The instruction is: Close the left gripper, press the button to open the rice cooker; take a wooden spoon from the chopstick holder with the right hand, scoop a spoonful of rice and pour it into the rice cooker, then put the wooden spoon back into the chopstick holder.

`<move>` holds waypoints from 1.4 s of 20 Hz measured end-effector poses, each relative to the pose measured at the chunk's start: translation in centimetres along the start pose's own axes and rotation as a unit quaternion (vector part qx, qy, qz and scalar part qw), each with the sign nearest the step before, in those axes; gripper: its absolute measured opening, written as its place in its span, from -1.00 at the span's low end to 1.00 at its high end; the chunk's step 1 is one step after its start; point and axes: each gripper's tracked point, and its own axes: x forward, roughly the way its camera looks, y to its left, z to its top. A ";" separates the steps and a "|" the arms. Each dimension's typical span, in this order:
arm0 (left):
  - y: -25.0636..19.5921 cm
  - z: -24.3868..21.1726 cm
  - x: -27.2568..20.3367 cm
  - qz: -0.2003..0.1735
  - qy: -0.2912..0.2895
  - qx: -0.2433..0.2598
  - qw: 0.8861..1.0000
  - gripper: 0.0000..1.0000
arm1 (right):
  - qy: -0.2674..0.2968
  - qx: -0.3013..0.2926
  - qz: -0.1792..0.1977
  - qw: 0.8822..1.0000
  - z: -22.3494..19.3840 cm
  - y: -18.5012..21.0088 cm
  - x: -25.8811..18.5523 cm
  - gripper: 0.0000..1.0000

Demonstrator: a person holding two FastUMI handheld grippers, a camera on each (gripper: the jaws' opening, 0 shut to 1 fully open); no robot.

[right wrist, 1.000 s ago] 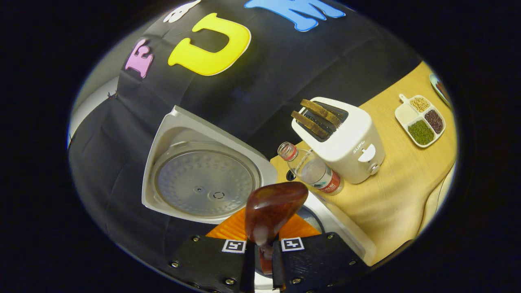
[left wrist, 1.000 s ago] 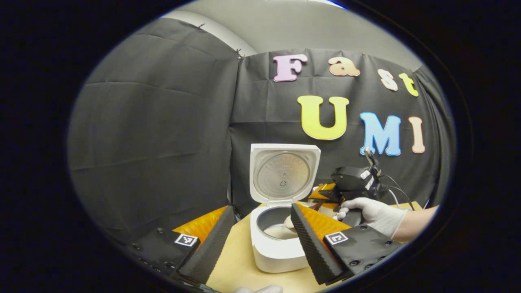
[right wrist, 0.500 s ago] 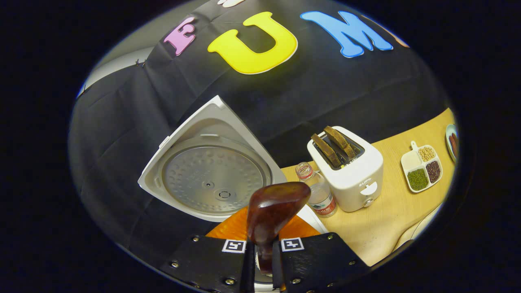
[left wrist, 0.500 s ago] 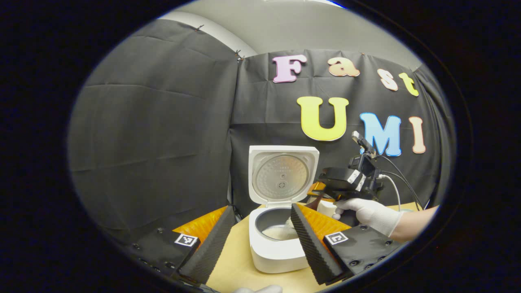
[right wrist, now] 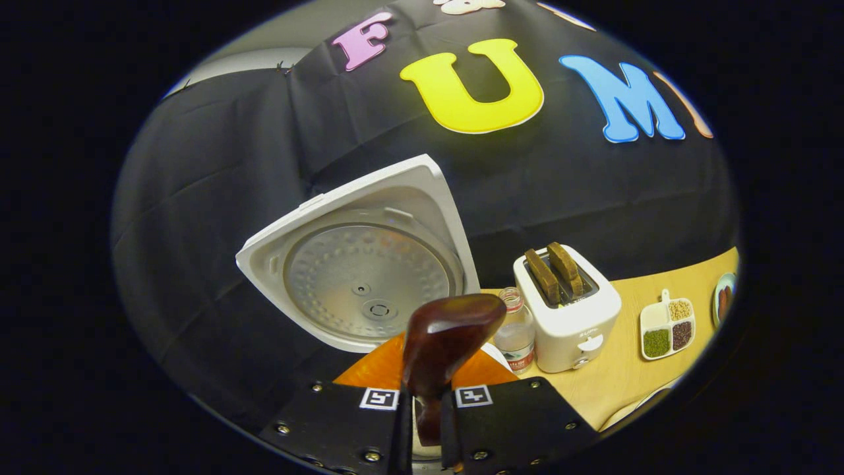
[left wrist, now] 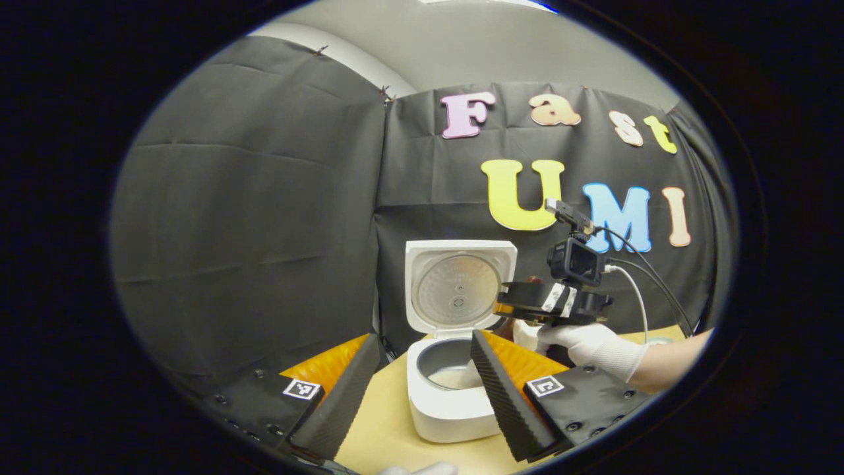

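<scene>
My right hand-held gripper (right wrist: 422, 422) is clenched on the neck of the wooden spoon (right wrist: 445, 340), both fingers pressing the handle, and the spoon's dark bowl rises toward 12 o'clock in the right gripper view. In the left gripper view I see that same right hand-held gripper held roughly level at about 3 o'clock of the raised lid, my gloved right hand (left wrist: 590, 346) wrapped under it, just above and to the right of the pot opening.

My left hand-held gripper (left wrist: 422, 389) is released, its two fingers spread wide on either side of the rice cooker (left wrist: 448, 402), touching nothing. The cooker stands open on the desk (left wrist: 382, 429), its lid (left wrist: 458, 287) upright at 12 o'clock, with white rice in the bottom of the pot.

In the right gripper view the lid's inner plate sits close at 10 o'clock of the spoon. At 3 o'clock a water bottle (right wrist: 515, 330) stands just beside a white toaster (right wrist: 570, 310) with two slices in it; further toward 3 o'clock lies a divided dish (right wrist: 666, 323) of grains, with bare desk around it.

The spoon's lower handle is hidden between my fingers. The right finger of my left hand-held gripper covers the cooker's right rim. I cannot make out the chopstick holder.
</scene>
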 end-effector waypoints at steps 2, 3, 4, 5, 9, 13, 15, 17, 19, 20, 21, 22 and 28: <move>0.2 -0.1 -0.1 0.002 0.002 -0.002 1.000 0.98 | -0.002 -0.020 0.001 1.000 0.0 0.3 -0.1 -0.67; 0.3 -0.1 -0.1 0.003 0.003 -0.004 1.000 0.98 | 0.002 -0.029 -0.001 1.000 -0.3 0.4 -0.1 -0.66; 0.5 -0.1 -0.1 0.007 0.003 -0.006 1.000 0.98 | 0.000 -0.046 -0.004 0.999 -0.2 0.2 -0.2 -0.66; 0.8 -0.3 -0.1 0.010 0.002 -0.009 1.000 0.97 | -0.003 -0.065 -0.008 0.998 -0.1 0.1 -0.1 -0.66; 1.6 -0.7 0.0 0.018 0.005 -0.012 1.000 0.98 | -0.009 -0.115 -0.009 0.993 -0.5 0.6 -0.3 -0.66; 1.6 -1.1 -0.4 0.019 0.006 -0.011 1.000 0.95 | -0.013 -0.181 -0.013 0.983 -1.1 1.2 0.0 -0.66; 1.5 -1.2 -0.6 0.019 0.007 -0.005 1.000 0.93 | -0.017 -0.211 -0.013 0.977 -1.3 1.4 0.1 -0.66; 1.3 -1.1 -0.6 0.018 0.005 -0.001 1.000 0.93 | -0.019 -0.227 -0.012 0.974 -1.6 1.8 0.1 -0.66; 1.2 -1.1 -1.0 0.015 0.004 -0.001 1.000 0.96 | -0.027 -0.253 -0.009 0.967 -1.4 2.2 0.0 -0.67; 1.1 -1.1 -1.0 0.013 0.003 0.000 1.000 0.93 | -0.039 -0.278 -0.005 0.960 -1.1 2.5 -0.1 -0.67; 1.1 -1.2 -1.0 0.012 0.001 0.002 1.000 0.93 | -0.039 -0.284 0.000 0.958 -1.2 2.9 -0.1 -0.67; 1.1 -1.3 -1.0 0.013 0.003 0.005 1.000 0.93 | -0.038 -0.295 0.003 0.955 -1.5 3.4 -0.3 -0.67; 1.6 -1.6 -0.7 0.018 0.009 0.007 1.000 0.95 | -0.034 -0.291 0.013 0.956 -1.6 4.1 -0.1 -0.66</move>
